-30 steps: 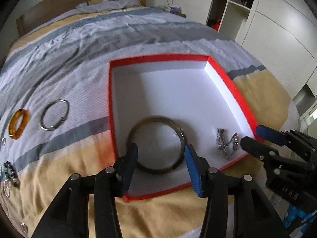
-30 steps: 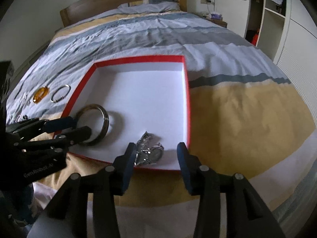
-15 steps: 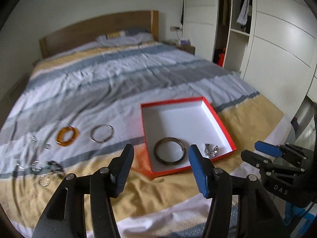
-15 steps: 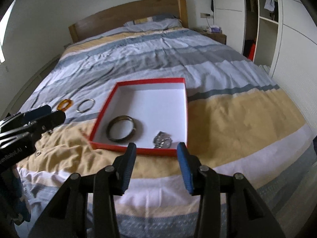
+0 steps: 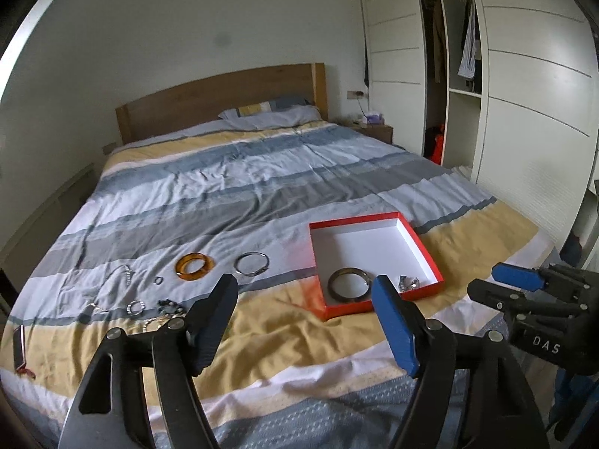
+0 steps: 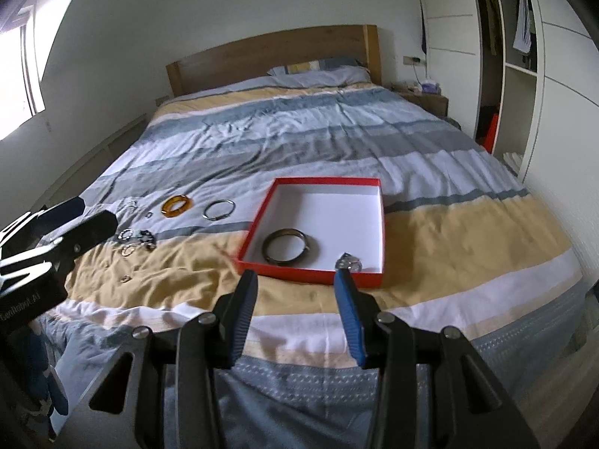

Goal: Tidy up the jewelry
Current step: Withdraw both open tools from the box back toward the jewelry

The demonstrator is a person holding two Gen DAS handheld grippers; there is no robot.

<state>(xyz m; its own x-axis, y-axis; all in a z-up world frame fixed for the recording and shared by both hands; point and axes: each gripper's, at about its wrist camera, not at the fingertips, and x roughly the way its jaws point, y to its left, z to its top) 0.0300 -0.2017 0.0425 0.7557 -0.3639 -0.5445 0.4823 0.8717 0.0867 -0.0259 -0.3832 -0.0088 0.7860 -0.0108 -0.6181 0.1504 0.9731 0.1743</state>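
Dark bangle [image 5: 347, 284] lies flat inside red box [image 5: 425, 249].

Soft daylight came in from the window [image 6: 22, 71] on the left, bright enough there to wash out its glass. The bed [image 6: 337, 131] was evenly lit, with faint shadows. Both views bulged strongly, corners went black, and small jewelry looked slightly soft.

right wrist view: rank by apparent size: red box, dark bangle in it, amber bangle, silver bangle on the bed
1. red box
2. dark bangle
3-4. amber bangle and silver bangle: look alike, not ranked.
The dark bangle lies nearer the camera, so its lead over these two is unsure.
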